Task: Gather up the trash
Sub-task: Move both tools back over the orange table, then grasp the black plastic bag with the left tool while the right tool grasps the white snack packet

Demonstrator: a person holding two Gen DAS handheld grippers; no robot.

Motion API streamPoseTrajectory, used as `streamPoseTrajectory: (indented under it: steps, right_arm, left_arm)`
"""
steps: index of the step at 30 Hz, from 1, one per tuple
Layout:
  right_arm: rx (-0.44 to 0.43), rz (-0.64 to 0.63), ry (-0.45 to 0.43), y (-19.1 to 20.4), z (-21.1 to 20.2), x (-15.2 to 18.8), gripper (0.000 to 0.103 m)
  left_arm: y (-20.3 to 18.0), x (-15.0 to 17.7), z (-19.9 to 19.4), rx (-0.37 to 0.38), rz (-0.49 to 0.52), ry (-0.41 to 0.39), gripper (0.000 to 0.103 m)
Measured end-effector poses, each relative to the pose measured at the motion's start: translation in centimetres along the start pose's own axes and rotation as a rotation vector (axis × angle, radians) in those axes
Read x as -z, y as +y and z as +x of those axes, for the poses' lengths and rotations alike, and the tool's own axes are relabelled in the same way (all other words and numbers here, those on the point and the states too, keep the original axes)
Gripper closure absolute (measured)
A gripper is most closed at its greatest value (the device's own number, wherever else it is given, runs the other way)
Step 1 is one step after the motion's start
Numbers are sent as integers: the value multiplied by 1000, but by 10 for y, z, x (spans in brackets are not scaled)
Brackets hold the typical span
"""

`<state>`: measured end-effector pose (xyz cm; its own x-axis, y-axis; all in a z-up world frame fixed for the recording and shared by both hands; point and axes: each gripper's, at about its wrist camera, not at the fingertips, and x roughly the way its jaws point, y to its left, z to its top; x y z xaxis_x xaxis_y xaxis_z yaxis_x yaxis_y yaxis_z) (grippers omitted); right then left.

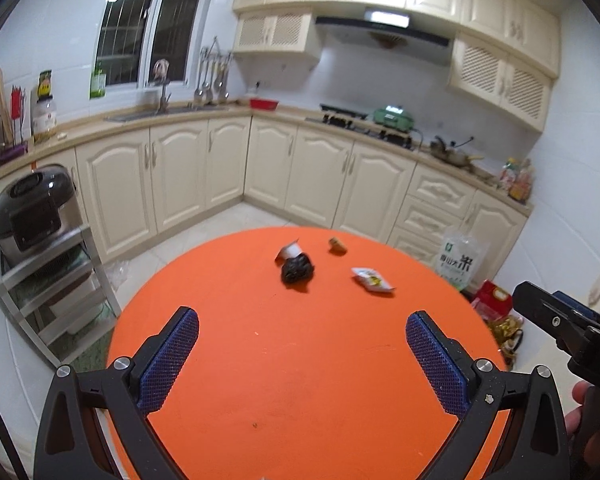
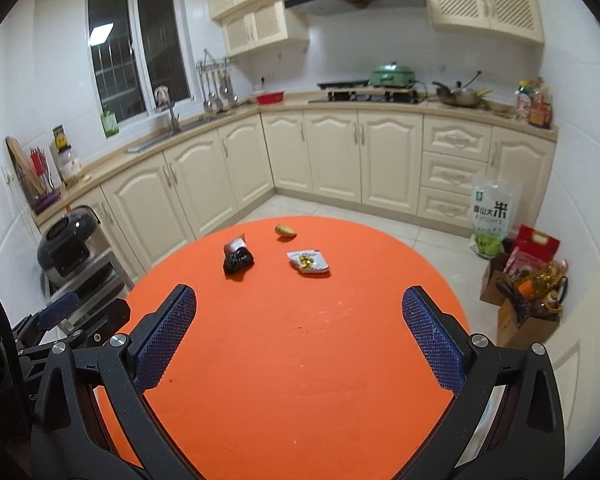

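Left wrist view: we hold the left hand-held gripper [image 1: 302, 344] and right hand-held gripper [image 2: 299, 320] spread wide and empty, ready for approach. Trash — bag [image 1: 297, 267], wrapper [image 1: 371, 279], scrap [image 1: 337, 245] — lies across the surface [image 1: 300, 380].

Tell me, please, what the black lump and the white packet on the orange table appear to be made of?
Black lump: probably thin plastic film, a bunched bag; it looks crinkled and slightly glossy. White packet: likely printed plastic or foil wrapper, flat, creased, with yellow print. Neither is certain.
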<state>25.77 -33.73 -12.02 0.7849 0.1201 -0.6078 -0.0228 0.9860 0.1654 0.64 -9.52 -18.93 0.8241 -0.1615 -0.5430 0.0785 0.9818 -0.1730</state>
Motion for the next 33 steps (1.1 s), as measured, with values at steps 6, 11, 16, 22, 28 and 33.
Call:
streamPoseTrajectory:
  steps: [6,11,16,22,28,33]
  right_arm:
    - [12,3,100,-20,69,-8,0]
    - [7,1,180,-33,132,-14,0]
    - [-15,-9,260,-36,192,-16,3]
    - [-18,-14,313,-35,233,-14,13]
    - [-23,-43,338,-31,255,-12,23]
    - [7,-97,340,-22,268,-7,37]
  left_arm:
    - [-6,-29,68,-30,-21,88,1]
    - [-30,-65,134,-68,-8,155,1]
    - [-43,-132,207,-85,-9,221,1]
    - [-54,-178,295,-102,-22,289,2]
    - [-62,-203,349,-115,-26,313,3]
    - [-67,-205,369,-139,14,333,18]
